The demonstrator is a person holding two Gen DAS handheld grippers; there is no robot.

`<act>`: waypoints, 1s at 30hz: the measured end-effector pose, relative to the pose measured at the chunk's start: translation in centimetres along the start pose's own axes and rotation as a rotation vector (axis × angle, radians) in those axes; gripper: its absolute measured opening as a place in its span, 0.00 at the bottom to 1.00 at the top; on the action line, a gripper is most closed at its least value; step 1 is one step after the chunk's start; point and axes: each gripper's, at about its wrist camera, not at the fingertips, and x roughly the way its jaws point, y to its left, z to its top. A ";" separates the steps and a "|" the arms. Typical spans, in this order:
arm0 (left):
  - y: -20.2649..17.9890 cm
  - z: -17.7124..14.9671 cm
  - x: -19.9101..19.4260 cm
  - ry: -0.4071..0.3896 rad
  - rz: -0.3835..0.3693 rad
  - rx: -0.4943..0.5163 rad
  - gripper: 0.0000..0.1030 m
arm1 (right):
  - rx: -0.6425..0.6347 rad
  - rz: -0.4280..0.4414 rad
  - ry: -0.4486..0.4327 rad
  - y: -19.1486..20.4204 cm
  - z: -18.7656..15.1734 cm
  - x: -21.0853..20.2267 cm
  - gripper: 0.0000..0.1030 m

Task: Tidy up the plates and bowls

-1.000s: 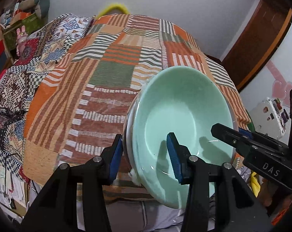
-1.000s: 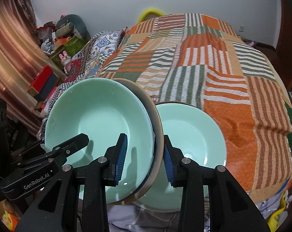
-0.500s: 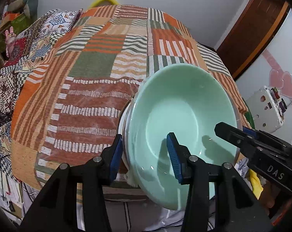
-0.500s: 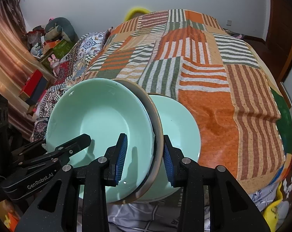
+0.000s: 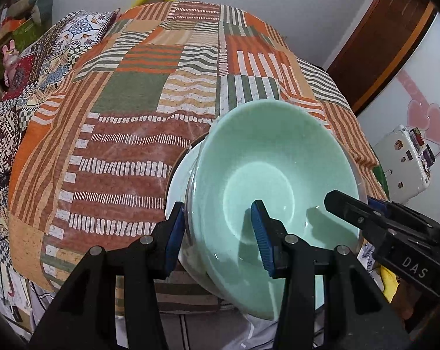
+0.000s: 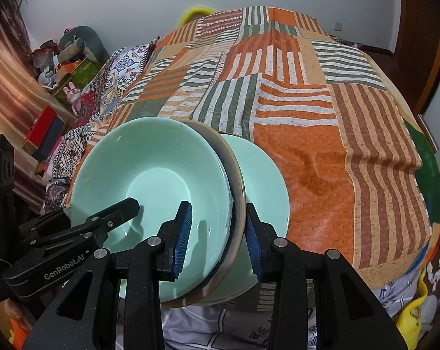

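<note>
Fingers [image 6: 182,233] marked "GenRobot.AI" and "DAS" clamp 1 green bowl [image 5: 278,169].

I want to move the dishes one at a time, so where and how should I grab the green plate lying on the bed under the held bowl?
Take the green plate by its thin rim, probably on its far right edge, which lies bare on the patchwork bedspread. Its near side is covered by the bowl stack that the left gripper and right gripper clamp. Slide one finger under the lip and one over it.
</note>
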 end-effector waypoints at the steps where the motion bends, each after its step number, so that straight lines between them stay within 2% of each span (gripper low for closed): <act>1: -0.1 0.0 0.0 -0.002 -0.001 0.004 0.44 | 0.005 0.002 0.002 -0.2 0.0 0.1 0.32; 16: -0.4 0.5 0.1 -0.011 -0.010 0.032 0.44 | 0.041 0.023 0.020 -1.3 0.0 1.1 0.34; 21: 0.4 0.6 0.0 -0.005 -0.042 0.003 0.44 | 0.051 0.052 0.027 -1.7 0.3 1.3 0.35; 25: 0.9 0.8 -1.1 -0.045 -0.006 0.000 0.44 | 0.049 0.054 0.020 -2.1 0.3 1.0 0.35; 30: 1.5 1.1 -3.5 -0.095 -0.005 -0.009 0.44 | 0.029 0.038 -0.025 -2.0 0.7 -0.9 0.35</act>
